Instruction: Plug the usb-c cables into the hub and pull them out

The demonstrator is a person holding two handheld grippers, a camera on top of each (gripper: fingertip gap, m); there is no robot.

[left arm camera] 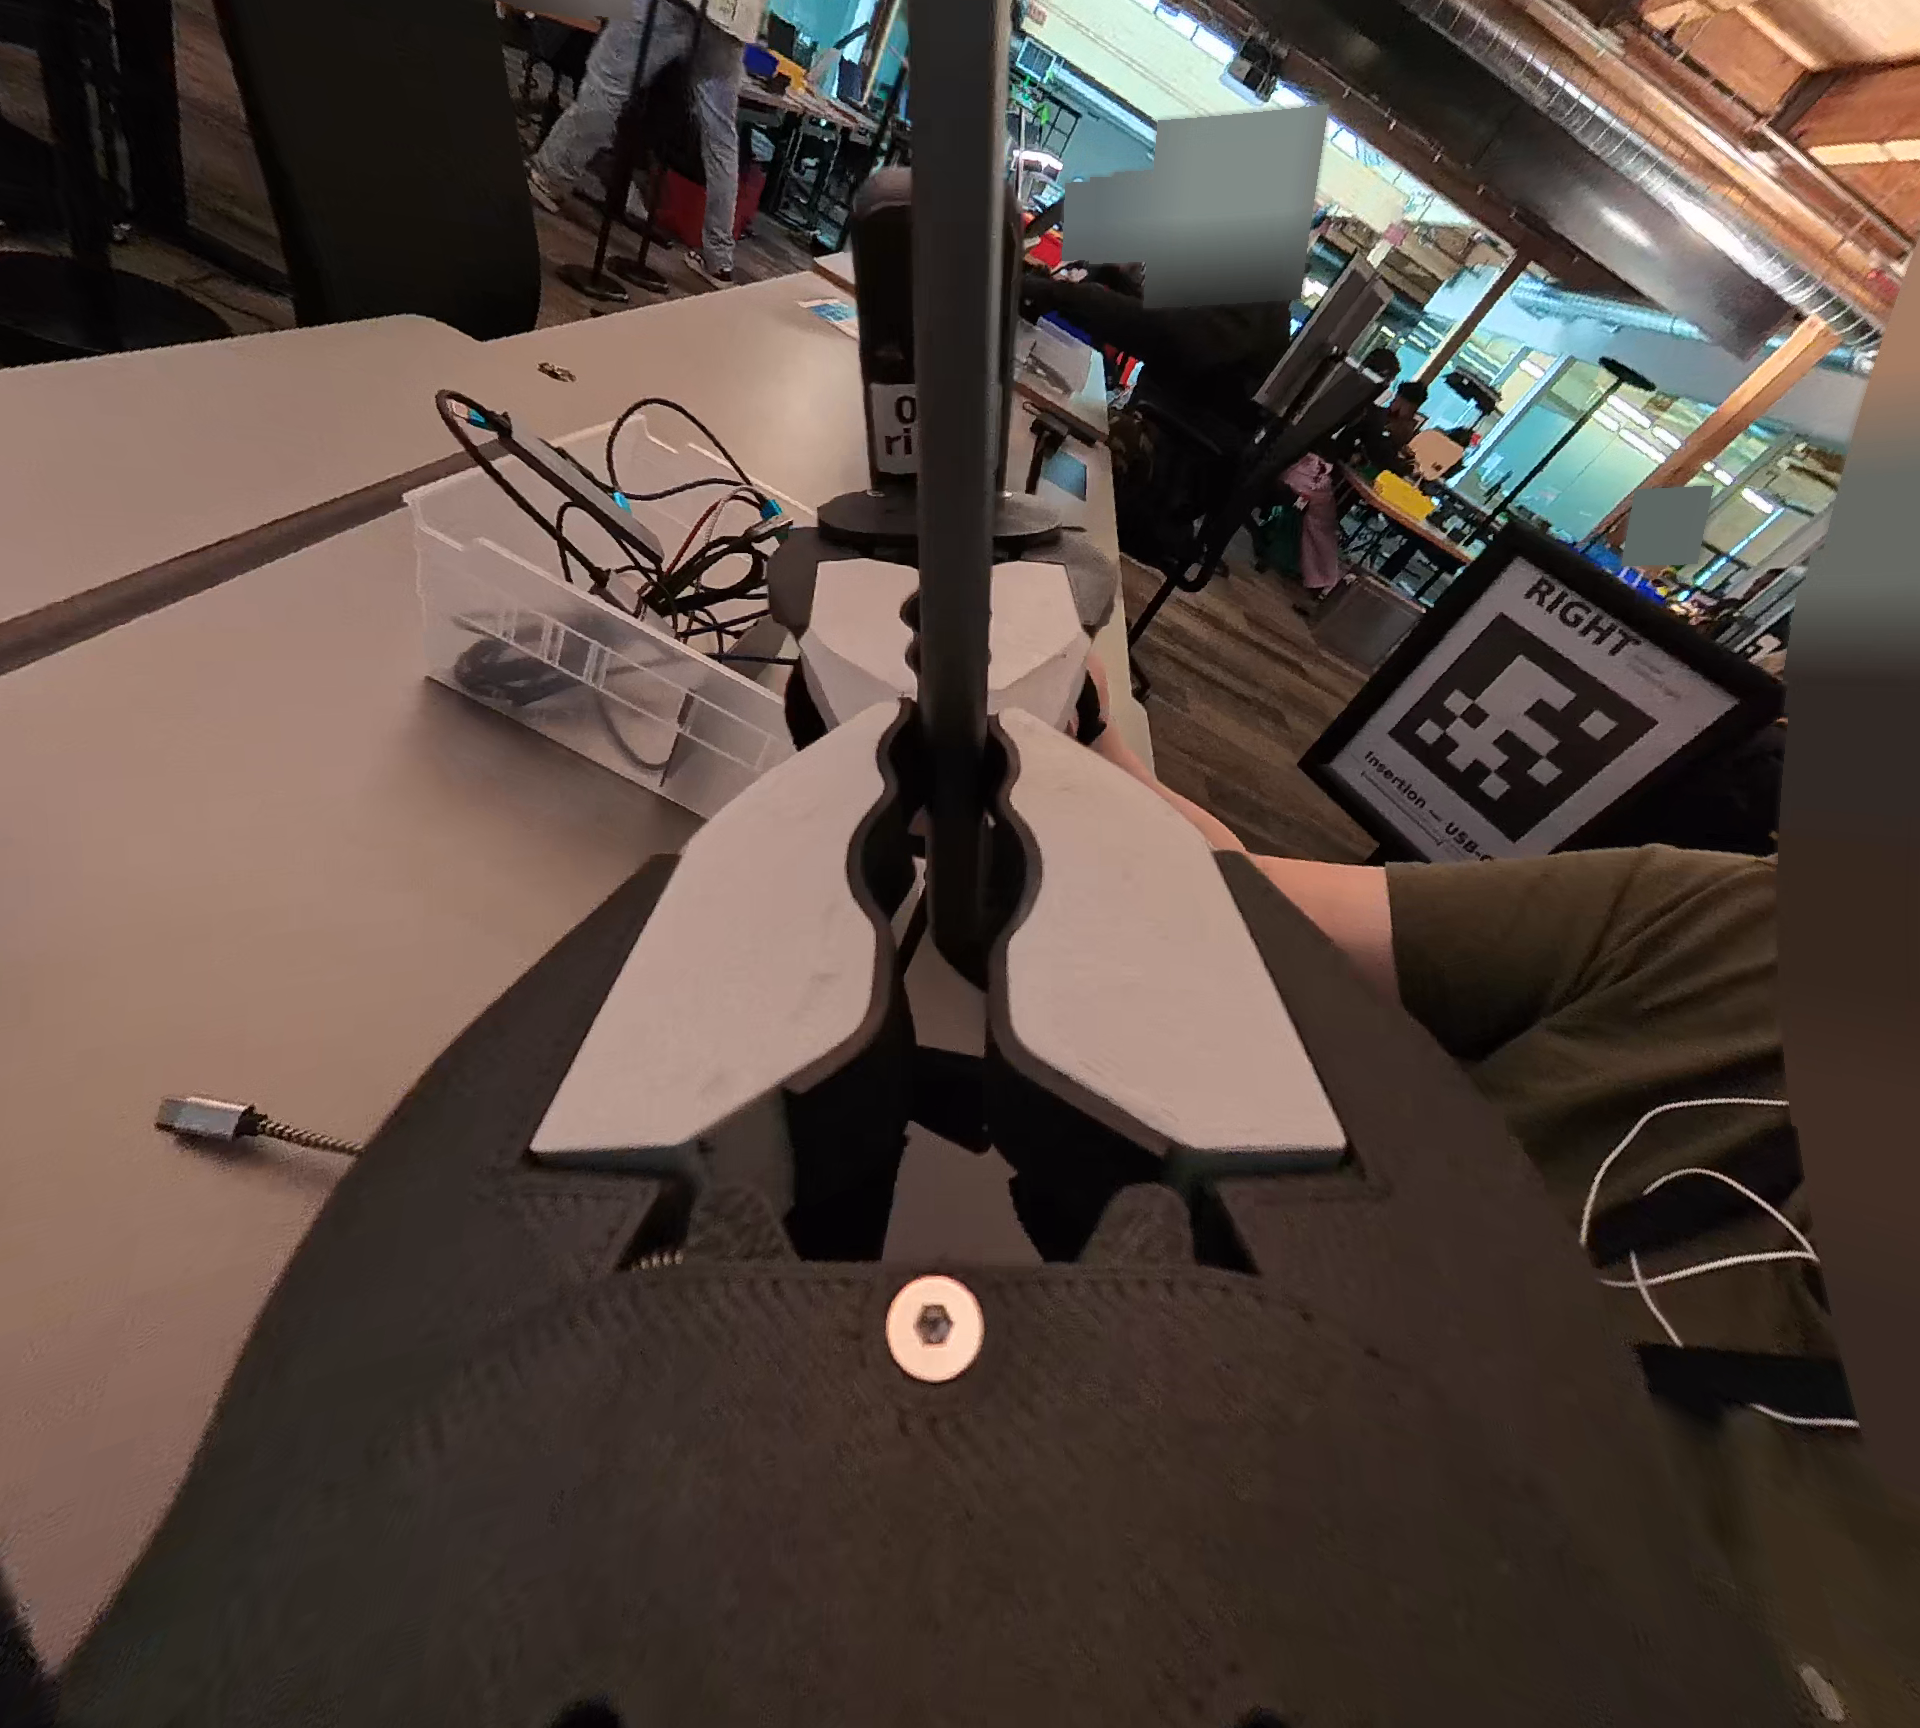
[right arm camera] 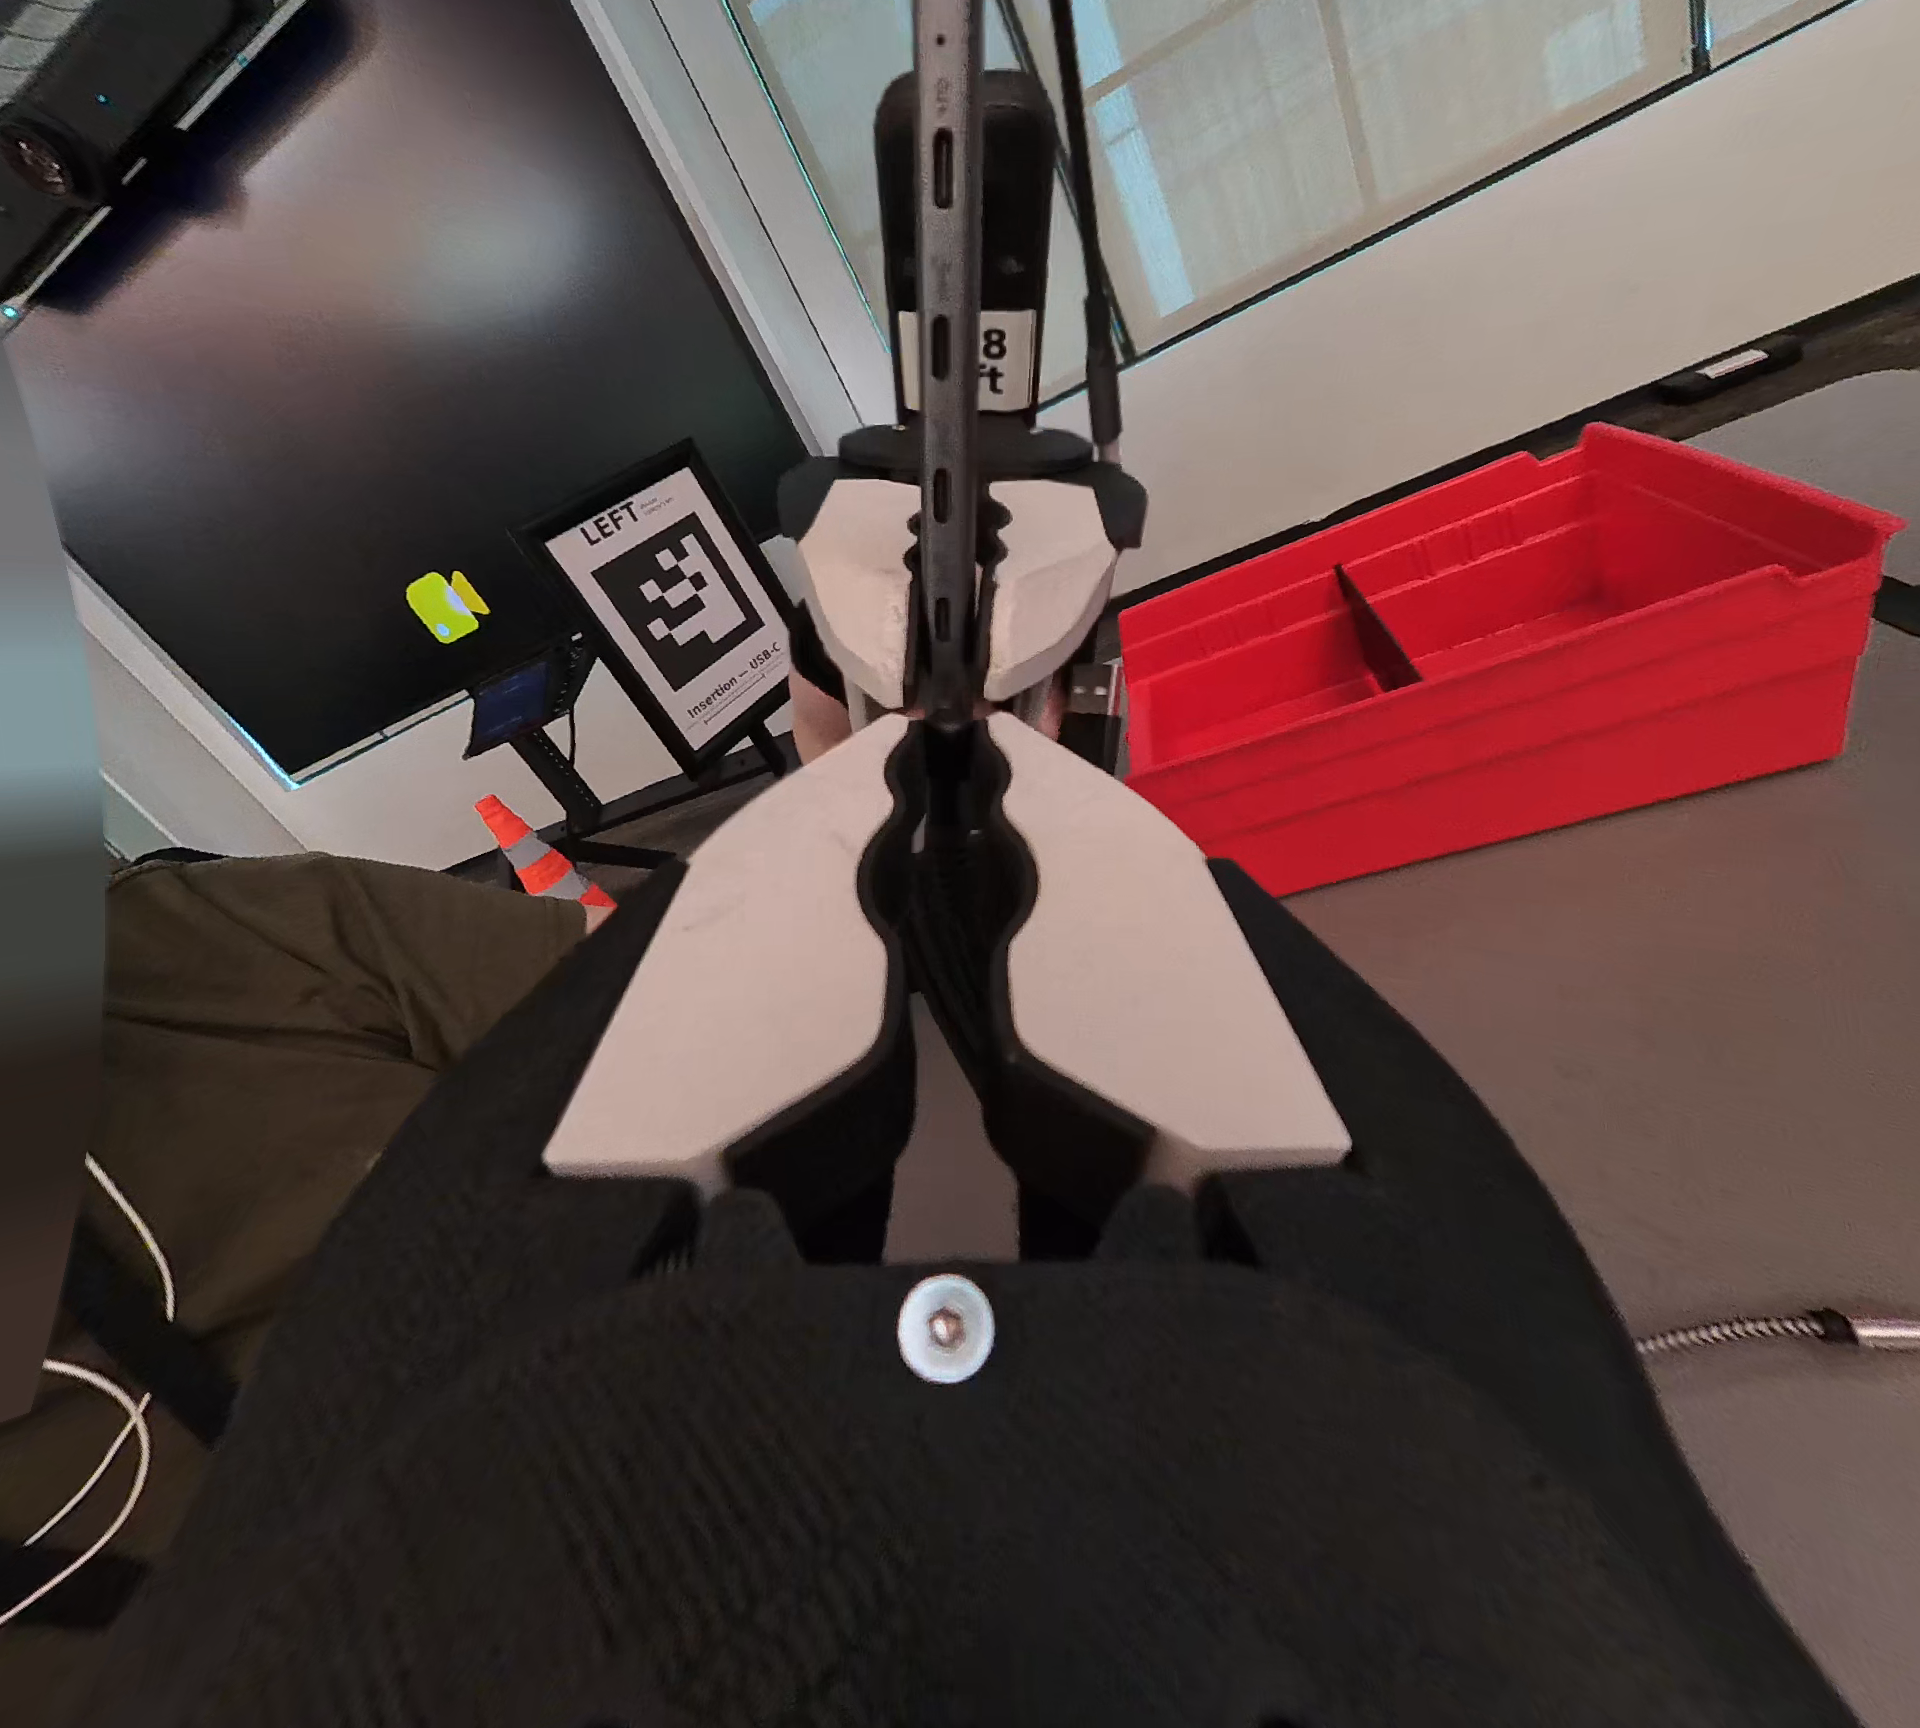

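Grey hub [left arm camera: 956, 390] stands edge-on between both tools, the left tool [left arm camera: 951, 743] clamped on its lower end, the right tool [right arm camera: 948, 722] pinching a dark cable at its base, where a skewed push could jam the plug.

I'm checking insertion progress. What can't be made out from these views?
- Right wrist view: whether the usb-c cable plug is seated in the hub; right gripper fingertips hide it.
- Left wrist view: hub ports; only its plain edge shows.
- Braided cable: rest hidden behind left gripper.
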